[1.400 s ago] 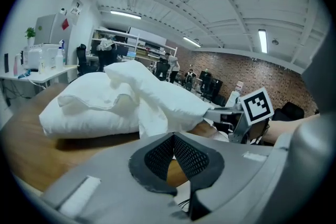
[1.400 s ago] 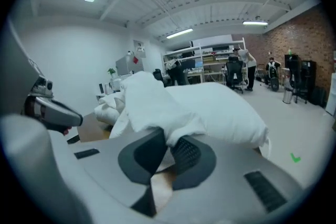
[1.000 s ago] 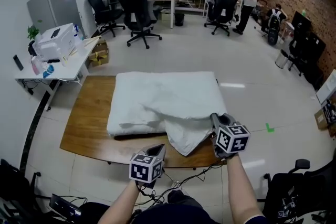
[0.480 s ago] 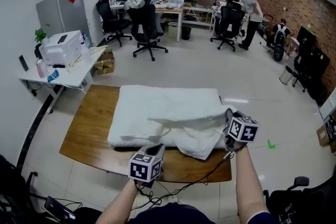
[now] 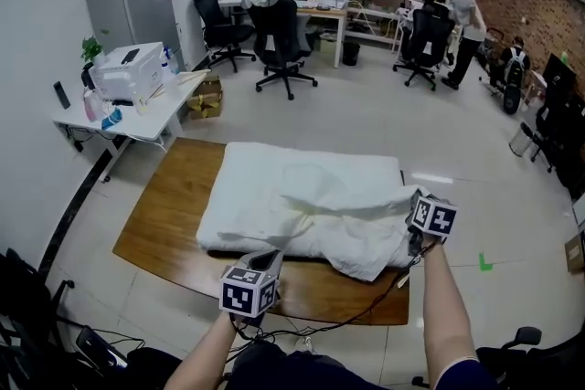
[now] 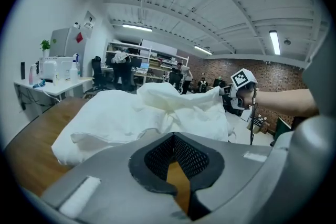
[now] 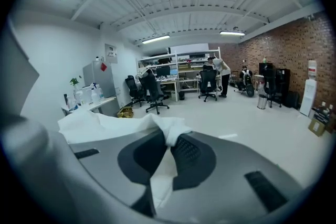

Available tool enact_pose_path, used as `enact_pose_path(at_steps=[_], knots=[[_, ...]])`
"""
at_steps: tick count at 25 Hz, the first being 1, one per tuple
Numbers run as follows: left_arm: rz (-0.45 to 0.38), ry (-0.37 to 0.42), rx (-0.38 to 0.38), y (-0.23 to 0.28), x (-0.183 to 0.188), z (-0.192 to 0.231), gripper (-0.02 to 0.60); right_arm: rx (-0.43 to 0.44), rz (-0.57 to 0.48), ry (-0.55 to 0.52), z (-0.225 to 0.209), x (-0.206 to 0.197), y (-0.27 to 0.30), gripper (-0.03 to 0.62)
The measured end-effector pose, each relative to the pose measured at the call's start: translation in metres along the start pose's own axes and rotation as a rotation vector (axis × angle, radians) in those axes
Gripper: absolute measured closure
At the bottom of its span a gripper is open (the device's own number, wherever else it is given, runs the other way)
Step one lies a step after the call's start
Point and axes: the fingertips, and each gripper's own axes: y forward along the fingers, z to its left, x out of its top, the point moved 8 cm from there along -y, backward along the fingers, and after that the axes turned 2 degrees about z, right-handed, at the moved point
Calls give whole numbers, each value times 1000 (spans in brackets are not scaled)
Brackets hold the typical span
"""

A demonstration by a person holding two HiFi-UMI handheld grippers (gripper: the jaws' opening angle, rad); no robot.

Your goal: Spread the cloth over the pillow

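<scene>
Head view: my right arm reaches to the pillow's [image 5: 274,183] 4 o'clock corner, right claw [image 5: 410,237] pinching the cloth [image 5: 361,237] edge, jaws just eased open slightly. Left claw [image 5: 271,263] closed, empty, at the tabletop's [image 5: 169,215] 6 o'clock edge. Cloth lies rumpled over the pillow's 4 o'clock part.

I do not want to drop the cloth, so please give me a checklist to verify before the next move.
1. Right tool holds cloth: ok; the cloth sits pinched between its jaws, which have just opened slightly.
2. Left tool free: ok; jaws together, nothing between.
3. Cloth spread over pillow: not ok; it lies bunched on the near right part.
4. Pillow flat on table: ok.
5. Cloth's other corner in reach of left tool: cannot tell.
</scene>
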Motion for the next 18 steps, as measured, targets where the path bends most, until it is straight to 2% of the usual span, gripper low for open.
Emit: enact_pose_path(at_steps=[5,10,11,13,14,16,18], knots=[[21,5,2,1,-4,14,572,-64,70,-17,-1,-29,-1,556],[40,2,48,3,-12,30,572,-87,99,5,-7,-56,-20,549],[41,5,53,5,-13,32,572,-91,94,18,-8,-59,-24,537],[45,19,45,10,-15,33,571,-96,85,37,-7,-63,-31,473],[49,24,31,13,-17,33,560,-99,84,39,-6,-65,-34,462],[56,28,-6,21,-19,28,491,-108,85,36,-4,-70,-43,462],[53,33,-34,30,-18,22,459,-115,79,37,-3,-76,-54,462]])
